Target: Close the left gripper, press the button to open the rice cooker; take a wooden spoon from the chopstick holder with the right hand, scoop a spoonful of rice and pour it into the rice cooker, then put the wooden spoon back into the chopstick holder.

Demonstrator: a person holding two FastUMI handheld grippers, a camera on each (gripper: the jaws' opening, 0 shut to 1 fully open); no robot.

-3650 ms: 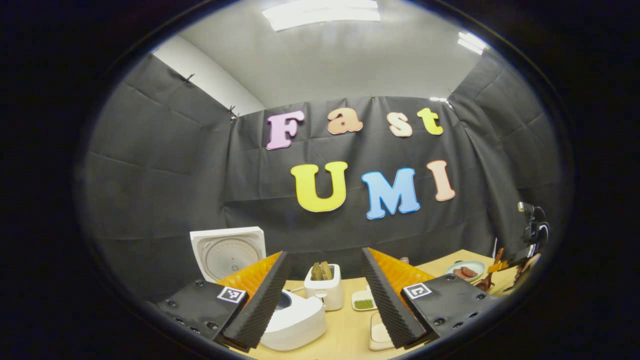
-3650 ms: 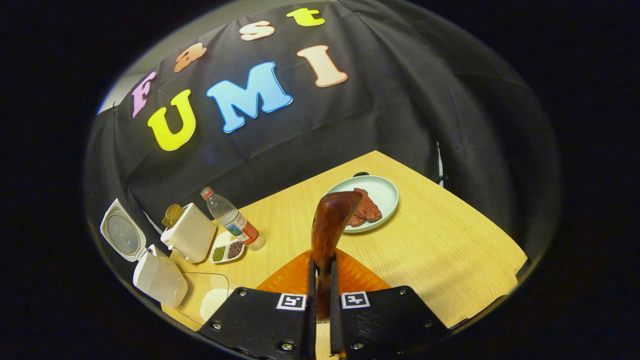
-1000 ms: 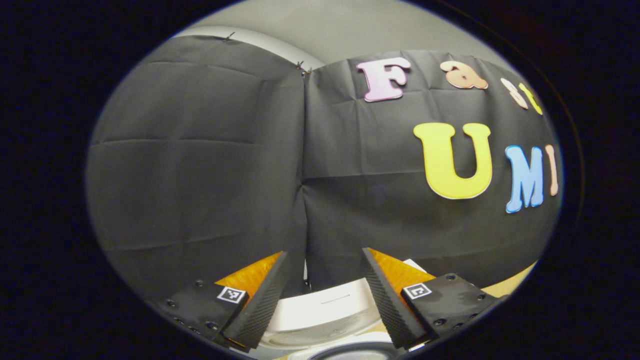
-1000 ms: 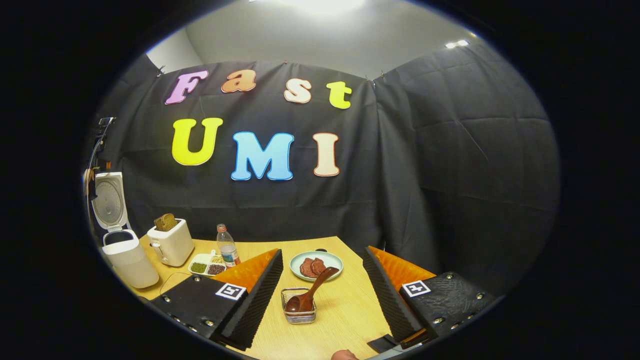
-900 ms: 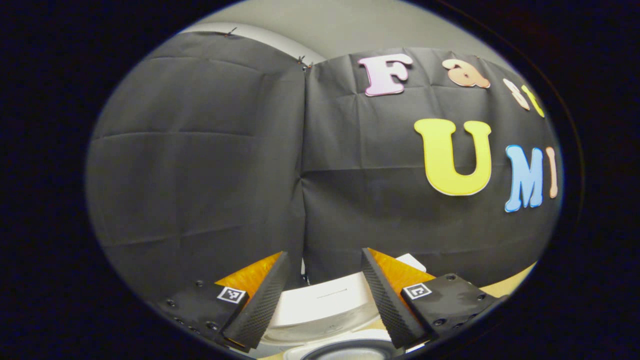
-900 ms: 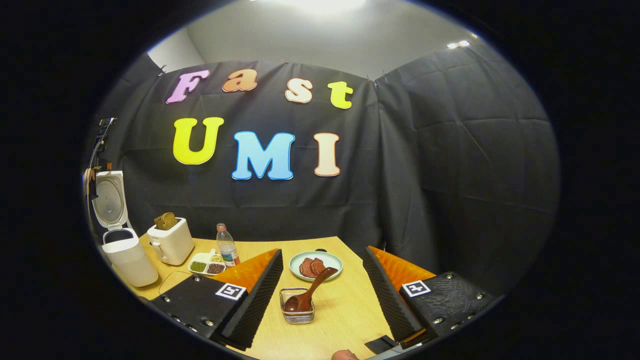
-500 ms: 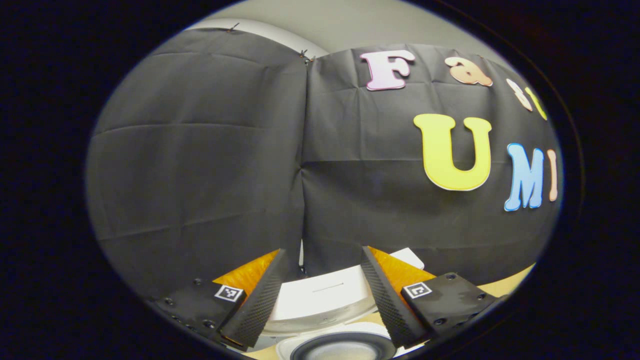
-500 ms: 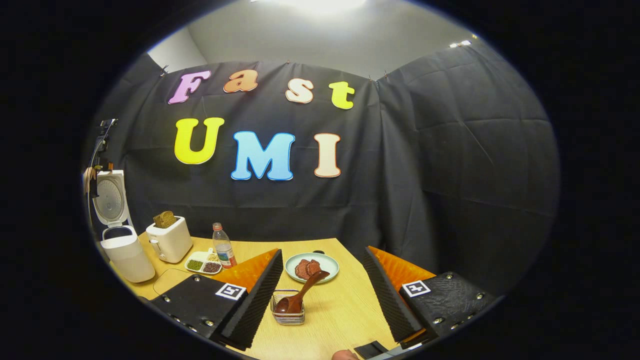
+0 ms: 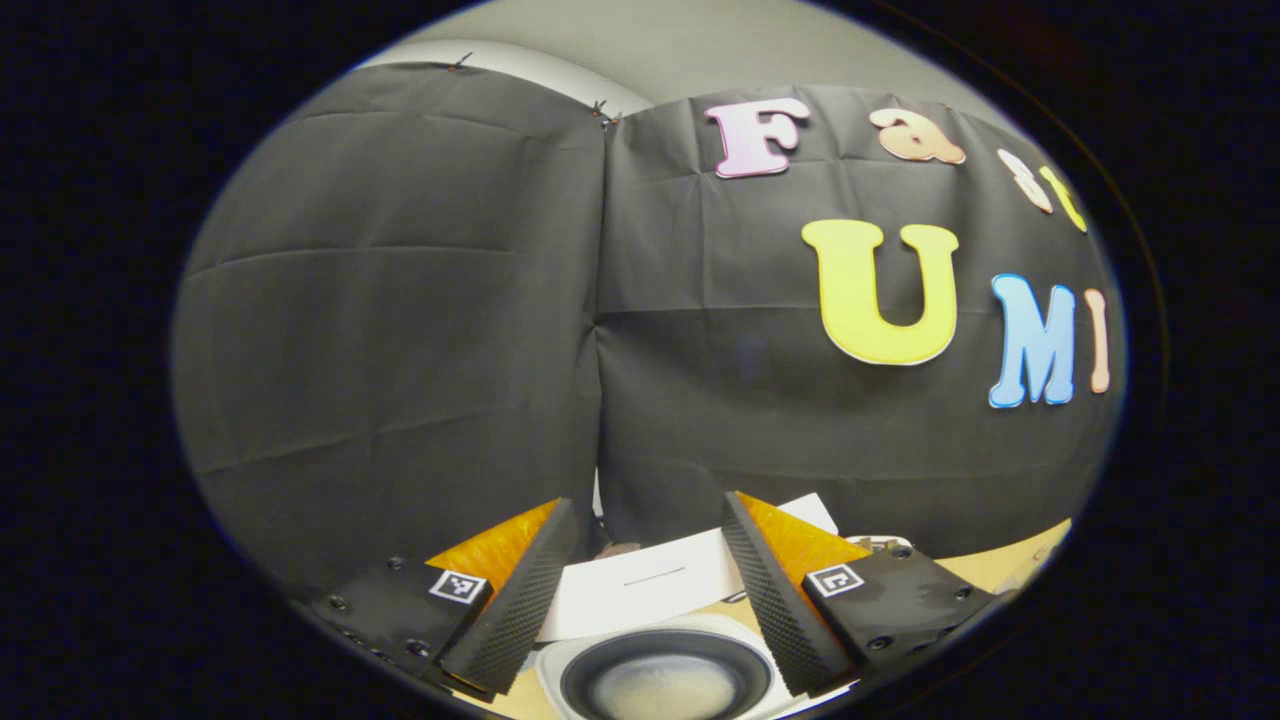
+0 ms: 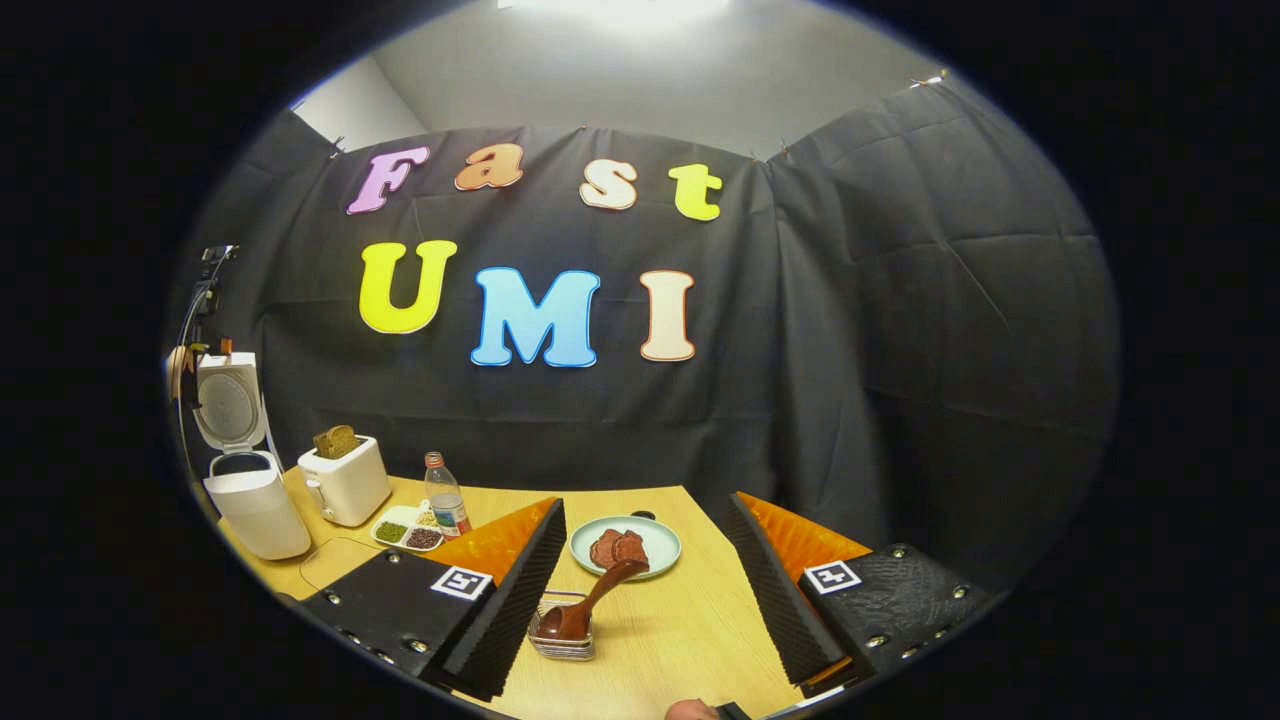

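1. Table (image 10: 690, 620): pale wood top, enclosed by black cloth walls; grey ceiling with a light overhead.
2. Right gripper (image 10: 645, 590): fingers spread wide, gripping nothing.
3. Wooden spoon (image 10: 590, 600) stands bowl-down in the wire chopstick holder (image 10: 562, 640), between those fingers.
4. Rice cooker (image 10: 250, 505) at the table's far left, lid up; toaster (image 10: 345, 480) beside it.
5. Left gripper (image 9: 640, 580): wide apart, empty, above the open pot (image 9: 665, 685).
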